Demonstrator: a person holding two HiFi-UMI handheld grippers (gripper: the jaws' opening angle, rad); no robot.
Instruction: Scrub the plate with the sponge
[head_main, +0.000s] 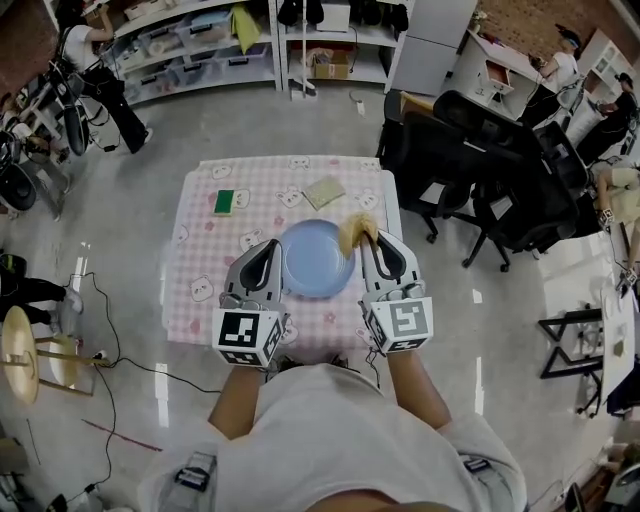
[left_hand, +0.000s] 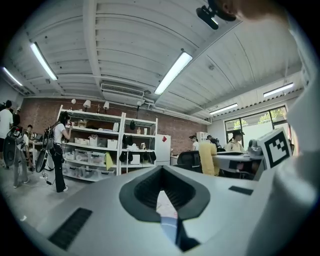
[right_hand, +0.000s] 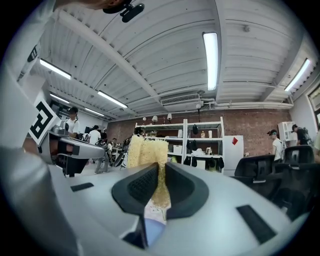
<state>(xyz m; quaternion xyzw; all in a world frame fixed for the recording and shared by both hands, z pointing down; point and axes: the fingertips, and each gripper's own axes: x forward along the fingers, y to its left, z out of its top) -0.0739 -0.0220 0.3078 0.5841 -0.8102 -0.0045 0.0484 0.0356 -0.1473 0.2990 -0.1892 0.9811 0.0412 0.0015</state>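
Plate (head_main: 316, 262), head view: blue and round, it lies flat at the centre of the tabletop (head_main: 200, 235), which is covered with a pink checked cloth. The left claw (head_main: 270, 248) sits at the plate's left rim. The right claw (head_main: 368, 238) sits over the plate's upper right rim, with the yellow sponge (head_main: 351, 232) clamped in it. The sponge projects past the claw tips above the rim; whether it touches the plate cannot be told. A green sponge (head_main: 224, 202) lies toward the upper left of the tabletop, well apart from the plate. A tan cloth (head_main: 323, 192) lies near the far edge, above the plate. Black office chairs (head_main: 500, 190) stand at the right of the frame and shelving (head_main: 200, 45) runs along the top.

Left gripper view: the left claw (left_hand: 162, 189) has its jaws drawn together at the tips, leaving only a thin wedge below. In that wedge appear a patch of pink cloth and, lower, a blue strip of the plate (left_hand: 170, 227). Whether the jaws pinch the plate rim cannot be told. The yellow sponge (left_hand: 208, 158) stands upright at centre right, and the right gripper's marker cube (left_hand: 277, 145) shows beside it.

Right gripper view: the right claw (right_hand: 161, 181) is closed on the yellow sponge (right_hand: 147, 150). Its pads press both faces, and the sponge's upper part rises above the tips. The blue plate (right_hand: 153, 231) shows in the gap beneath the jaws. The left gripper's marker cube (right_hand: 42, 120) appears at the left edge.
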